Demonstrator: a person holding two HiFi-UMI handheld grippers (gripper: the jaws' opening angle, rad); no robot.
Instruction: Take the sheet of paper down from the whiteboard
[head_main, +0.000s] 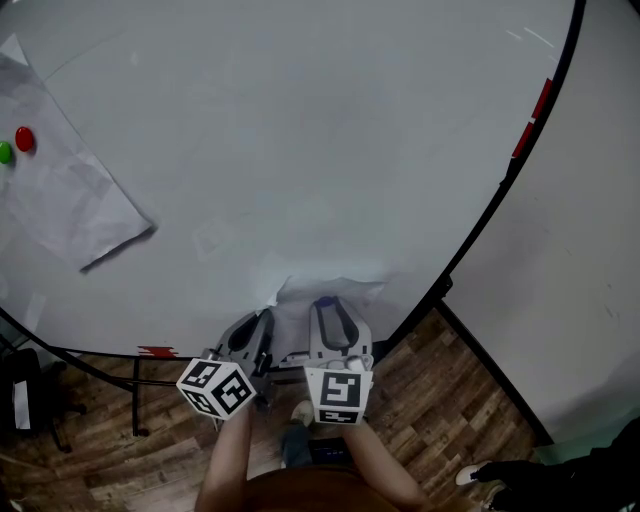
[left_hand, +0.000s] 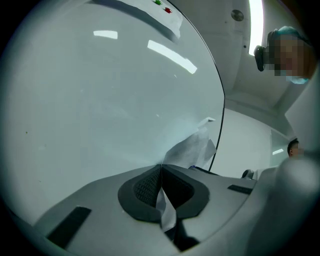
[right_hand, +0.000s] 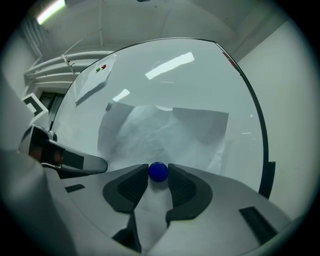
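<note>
The right gripper (head_main: 331, 316)'s jaws pinch the blue magnet (right_hand: 158, 171), straight ahead on the sheet of paper (right_hand: 165, 131). Just beside, the left gripper (left_hand: 161, 168)'s jaws are closed on the sheet's edge.

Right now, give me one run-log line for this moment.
left gripper: shut on sheet of paper | right gripper: shut on blue magnet | status: paper on whiteboard, not yet down
</note>
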